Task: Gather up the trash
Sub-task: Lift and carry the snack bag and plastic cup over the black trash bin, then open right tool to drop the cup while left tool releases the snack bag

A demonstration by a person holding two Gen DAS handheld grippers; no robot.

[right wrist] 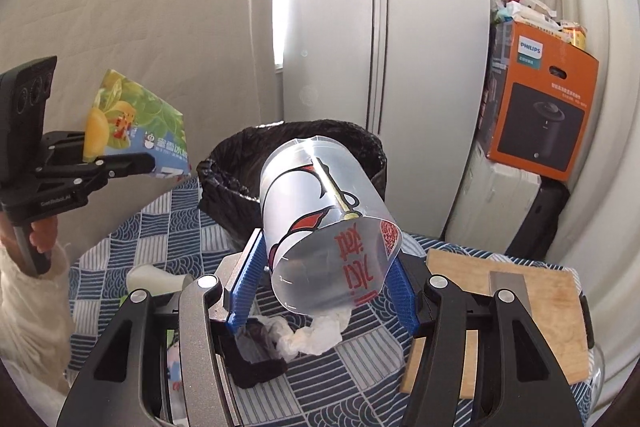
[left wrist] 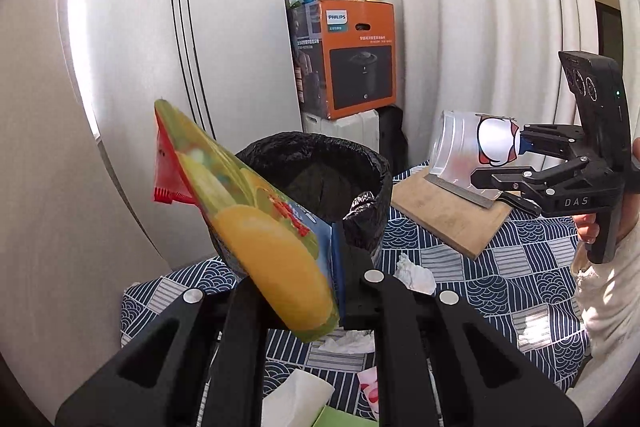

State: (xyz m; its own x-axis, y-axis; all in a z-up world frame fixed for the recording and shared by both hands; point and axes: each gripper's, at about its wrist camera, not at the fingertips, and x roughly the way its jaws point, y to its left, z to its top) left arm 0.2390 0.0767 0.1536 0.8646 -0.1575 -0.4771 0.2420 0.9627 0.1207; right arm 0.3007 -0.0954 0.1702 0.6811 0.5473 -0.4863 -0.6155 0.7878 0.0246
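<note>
The left claw (left wrist: 316,291) is squeezed nearly closed on a flat snack packet (left wrist: 256,211), pinching it at its lower end, so the packet sticks up and leans toward the bin (left wrist: 320,179). The packet looks thin, light and floppy, and probably a bit slippery, so a tight pinch near one edge seems the best way to carry it. The right claw (right wrist: 320,291) is open about as wide as a cup, and its blue fingers (right wrist: 246,283) press on both sides of a clear plastic cup (right wrist: 320,219). The cup lies tipped over in the grip, with its open mouth pointing at the bin. It looks light and bendy, and its bottom end is already squashed a little, so a soft squeeze is enough; a hard one might crush it or make it pop out. The bin has a black bag inside and stands on the bench (left wrist: 500,291) with the blue patterned cloth. Both pieces of trash are up in the air just beside the bin, not over it yet. Crumpled tissues (left wrist: 416,275) lie on the cloth near the bin, and a wooden board (right wrist: 520,291) rests off to the right.
</note>
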